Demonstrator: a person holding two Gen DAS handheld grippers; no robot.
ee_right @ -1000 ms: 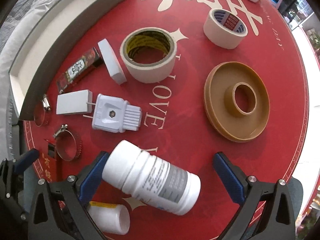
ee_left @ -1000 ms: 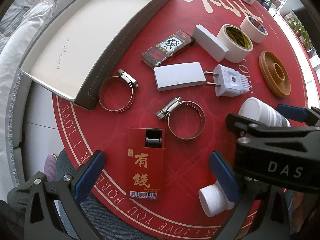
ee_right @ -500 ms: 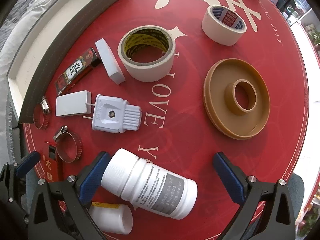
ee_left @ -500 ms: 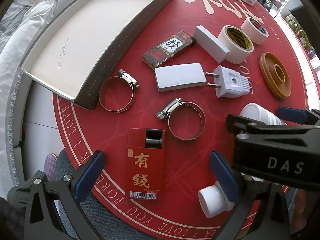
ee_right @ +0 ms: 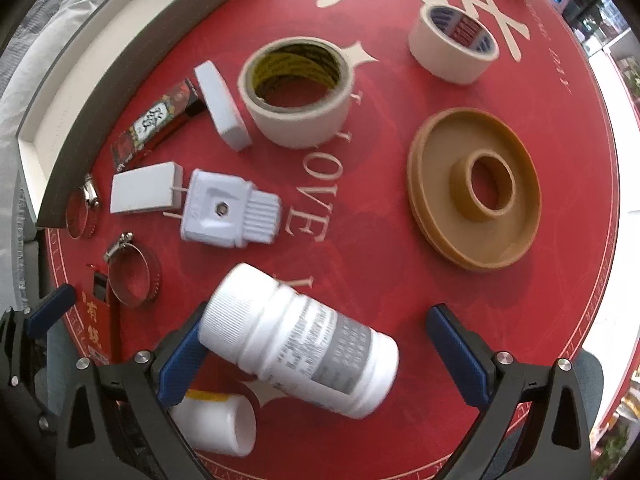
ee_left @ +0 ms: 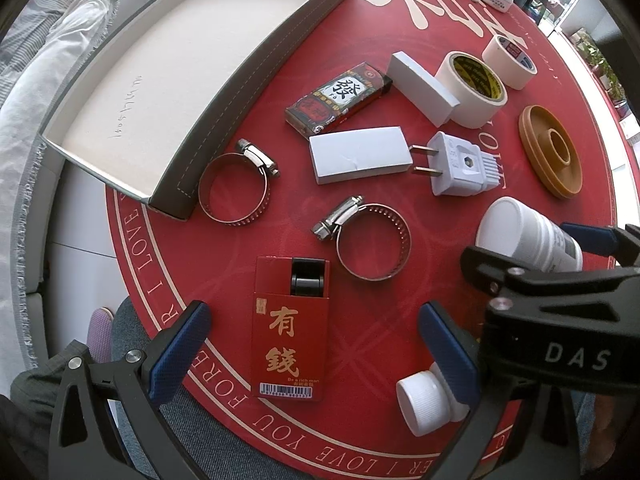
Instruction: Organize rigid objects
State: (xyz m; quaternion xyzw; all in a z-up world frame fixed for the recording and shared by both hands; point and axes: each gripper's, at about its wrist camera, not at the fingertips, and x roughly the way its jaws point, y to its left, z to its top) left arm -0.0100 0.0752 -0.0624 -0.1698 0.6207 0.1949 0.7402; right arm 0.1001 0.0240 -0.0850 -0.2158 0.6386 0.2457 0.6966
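My right gripper point(ee_right: 316, 344) is spread wide w/ the white pill bottle point(ee_right: 300, 340) lying on its side between the blue pads. The cap end touches my left-side pad point(ee_right: 180, 356); the other pad sits well clear of the bottle's base, so nothing is gripped. The bottle looks slightly blurred.

My left gripper point(ee_left: 312, 336) is also wide open, empty, hovering over the red card box point(ee_left: 290, 328) w/ gold characters, which lies flat on the red tablecloth point(ee_left: 360, 432) btwn my pads but not touching either. A small white capped bottle point(ee_left: 428, 404) lies just by my right-side pad.

Beyond the box: two metal hose clamps point(ee_left: 374, 238) point(ee_left: 236, 186), the far one just beside the corner of the open grey tray point(ee_left: 224, 128), which has a bare white floor. Near the middle, a white block point(ee_left: 360, 154) w/ the prongs of a white plug point(ee_left: 456, 168) touching it. Behind those: a dark card pack point(ee_left: 340, 98), a second white block point(ee_left: 422, 86) leaning by the big tape roll point(ee_left: 472, 90), a smaller tape roll point(ee_left: 510, 60), and a tan plastic disc point(ee_left: 550, 152) w/ raised hub.
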